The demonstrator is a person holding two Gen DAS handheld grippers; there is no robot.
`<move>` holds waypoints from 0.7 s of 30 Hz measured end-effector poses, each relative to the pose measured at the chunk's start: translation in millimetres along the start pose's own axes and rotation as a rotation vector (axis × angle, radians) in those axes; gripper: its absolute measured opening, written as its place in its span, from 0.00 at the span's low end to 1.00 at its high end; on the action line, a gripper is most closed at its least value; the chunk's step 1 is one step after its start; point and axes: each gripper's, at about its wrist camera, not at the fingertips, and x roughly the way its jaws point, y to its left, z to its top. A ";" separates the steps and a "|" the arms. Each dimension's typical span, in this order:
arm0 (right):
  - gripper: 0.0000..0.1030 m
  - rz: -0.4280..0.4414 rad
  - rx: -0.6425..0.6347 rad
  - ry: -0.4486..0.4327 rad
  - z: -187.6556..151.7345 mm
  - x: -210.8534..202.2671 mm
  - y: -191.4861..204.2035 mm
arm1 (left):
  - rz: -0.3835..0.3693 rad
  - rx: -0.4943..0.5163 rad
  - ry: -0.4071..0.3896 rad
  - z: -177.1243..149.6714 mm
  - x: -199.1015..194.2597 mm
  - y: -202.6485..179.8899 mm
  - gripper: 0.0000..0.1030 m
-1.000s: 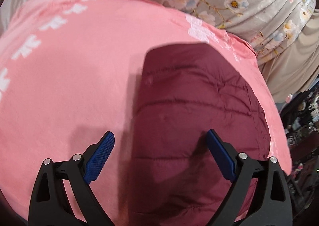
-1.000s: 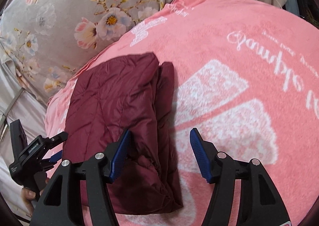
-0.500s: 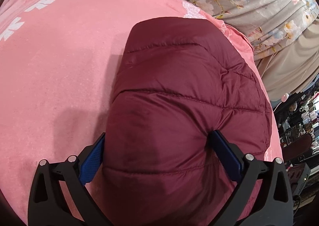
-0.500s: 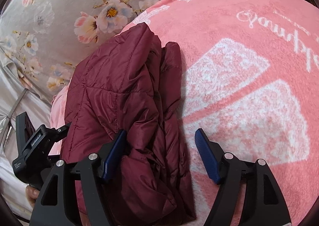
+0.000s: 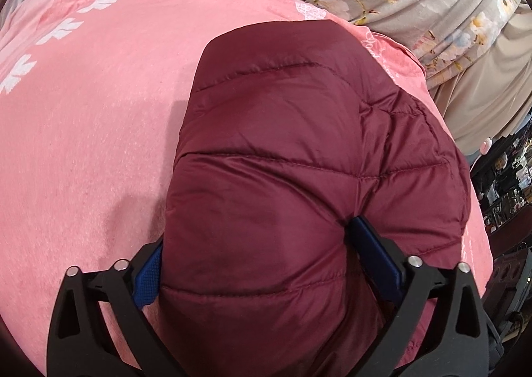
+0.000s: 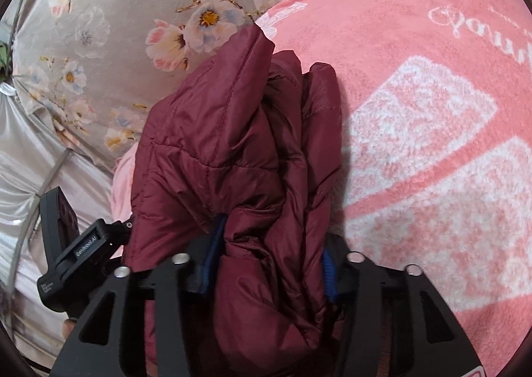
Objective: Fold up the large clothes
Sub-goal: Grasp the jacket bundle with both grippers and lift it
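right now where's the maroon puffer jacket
The maroon puffer jacket lies folded on the pink blanket near the floral sheet, its near end bunched inside both the left tool and right tool.

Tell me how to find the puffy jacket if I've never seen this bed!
Look for the big pink blanket with white patterns, lying next to a grey flowery sheet. Near the blanket's edge by that sheet sits a folded bundle, the puffy jacket, squeezed between the left gripper and the right gripper. It is the only dark maroon thing, shiny and stitched into puffy rows.
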 end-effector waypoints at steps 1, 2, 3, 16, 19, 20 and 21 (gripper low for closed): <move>0.34 -0.003 -0.005 -0.006 -0.4 -1.7 1.8 | -0.001 0.006 -0.003 0.0 -2.5 -1.6 0.87; 0.28 -0.011 -0.019 -0.015 -0.4 -4.4 5.2 | 0.002 0.015 -0.006 0.6 -3.3 -4.5 0.84; 0.23 -0.017 -0.030 -0.025 -0.5 -7.5 9.0 | 0.006 0.027 -0.011 0.6 -6.0 -6.8 0.79; 0.17 -0.063 -0.191 -0.235 5.0 -81.8 76.5 | -0.095 0.140 -0.084 6.7 -69.6 -37.4 0.34; 0.17 -0.058 -0.229 -0.307 6.3 -108.7 95.3 | -0.123 0.165 -0.125 9.8 -88.9 -48.0 0.34; 0.17 -0.054 -0.236 -0.325 7.1 -115.5 100.6 | -0.136 0.178 -0.147 11.3 -99.0 -52.1 0.34; 0.17 -0.048 -0.245 -0.349 7.9 -123.9 107.0 | -0.146 0.189 -0.168 12.7 -108.7 -55.9 0.34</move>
